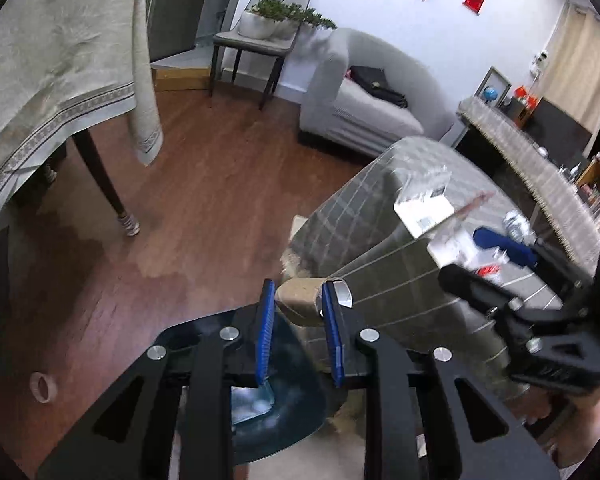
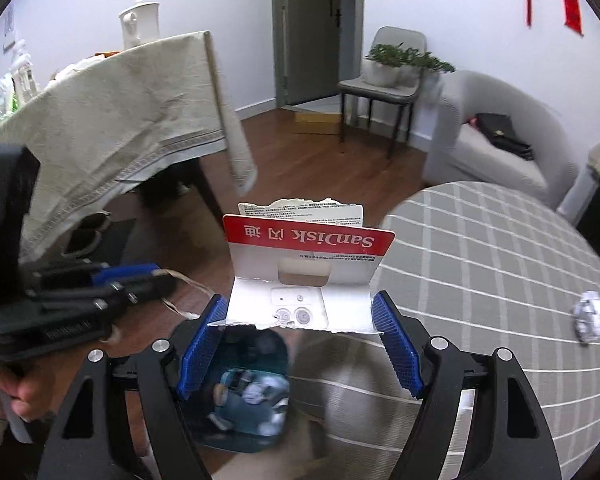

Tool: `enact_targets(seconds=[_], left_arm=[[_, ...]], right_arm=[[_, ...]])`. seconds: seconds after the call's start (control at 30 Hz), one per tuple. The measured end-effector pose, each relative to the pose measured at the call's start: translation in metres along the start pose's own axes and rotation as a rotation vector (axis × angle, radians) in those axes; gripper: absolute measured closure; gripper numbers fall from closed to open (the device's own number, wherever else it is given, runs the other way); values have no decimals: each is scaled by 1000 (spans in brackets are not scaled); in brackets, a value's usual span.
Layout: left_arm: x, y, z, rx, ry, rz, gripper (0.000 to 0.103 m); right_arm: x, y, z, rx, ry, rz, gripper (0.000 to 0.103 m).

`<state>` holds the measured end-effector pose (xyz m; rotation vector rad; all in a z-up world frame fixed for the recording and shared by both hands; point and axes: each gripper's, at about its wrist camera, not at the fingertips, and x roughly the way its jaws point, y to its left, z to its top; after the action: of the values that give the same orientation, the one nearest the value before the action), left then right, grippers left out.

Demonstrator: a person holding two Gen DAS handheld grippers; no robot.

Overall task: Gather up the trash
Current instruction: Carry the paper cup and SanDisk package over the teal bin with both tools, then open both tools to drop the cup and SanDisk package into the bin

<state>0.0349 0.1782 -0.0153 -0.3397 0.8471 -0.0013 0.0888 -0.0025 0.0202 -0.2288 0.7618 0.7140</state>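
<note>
2 hand-held grippers in play. Left hand-held gripper (image 1: 298,304) jaws narrow, clamped on a tan cardboard piece (image 1: 300,300), centre of its frame, at the checked desk (image 1: 380,200) edge. Right hand-held gripper (image 2: 300,312) grips a torn SanDisk card package (image 2: 308,264), centre frame, above a teal bin (image 2: 248,396) on the floor. 1 crumpled paper ball (image 2: 590,316) lies on the desk, far right.

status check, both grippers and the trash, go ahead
Left gripper shut on a brown cardboard scrap. Right gripper shut on torn SanDisk packaging. Teal bin below, path clear. Crumpled paper left on table.
</note>
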Motion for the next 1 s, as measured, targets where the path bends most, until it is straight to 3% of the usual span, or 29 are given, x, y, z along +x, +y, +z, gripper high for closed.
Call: enact_targets(seconds=[0.2, 0.4, 0.93, 0.97, 1.0], left_arm=[[15, 22, -15, 35, 67, 81, 78], [38, 46, -34, 7, 168, 75, 78], [77, 82, -73, 16, 330, 107, 77], [78, 83, -75, 22, 335, 111, 72], [78, 83, -75, 23, 335, 114, 61]], right_arm=[[17, 23, 2, 7, 35, 83, 27], [40, 37, -4, 53, 104, 168, 27], [86, 60, -26, 13, 257, 148, 27], [88, 63, -27, 12, 262, 156, 27], [90, 63, -27, 12, 267, 161, 27]])
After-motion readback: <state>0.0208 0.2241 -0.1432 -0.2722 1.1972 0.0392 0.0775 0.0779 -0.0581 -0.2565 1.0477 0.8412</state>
